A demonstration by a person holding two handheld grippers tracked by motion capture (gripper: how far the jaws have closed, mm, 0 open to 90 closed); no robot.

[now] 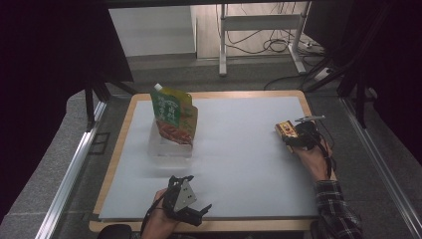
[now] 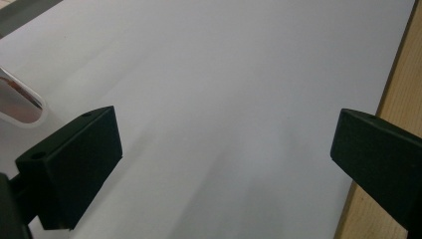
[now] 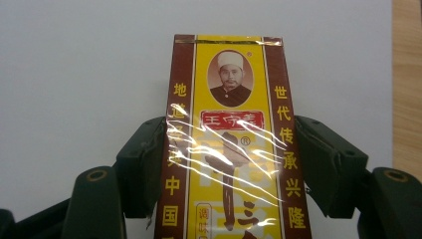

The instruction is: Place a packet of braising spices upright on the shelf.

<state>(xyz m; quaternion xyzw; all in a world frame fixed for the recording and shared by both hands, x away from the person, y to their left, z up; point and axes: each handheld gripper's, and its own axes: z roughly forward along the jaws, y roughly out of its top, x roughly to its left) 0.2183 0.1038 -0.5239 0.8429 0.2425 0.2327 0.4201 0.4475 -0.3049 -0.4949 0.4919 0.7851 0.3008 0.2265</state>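
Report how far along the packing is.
Done: a green pouch already stands in the clear bin. In hand: the right gripper is clamped on the yellow box at the table's right edge. Left: carrying the box to the bin; the left gripper waits open.

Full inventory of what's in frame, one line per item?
Pouch: 1, green and orange with white cap, standing in the tray, far left of the table.
Tray: 1, clear, far left of the table.
Box: 1, yellow and brown, film-wrapped, on the table's right side, between the right jaws.
Sheet: 1, white, covering the table.
Table: 1, wood edge.
Frame: 1, grey metal, on the floor beyond the table.
Left gripper: 1, black, near edge, jaws apart over bare sheet.
Right gripper: 1, black, jaws closed on the box's sides.
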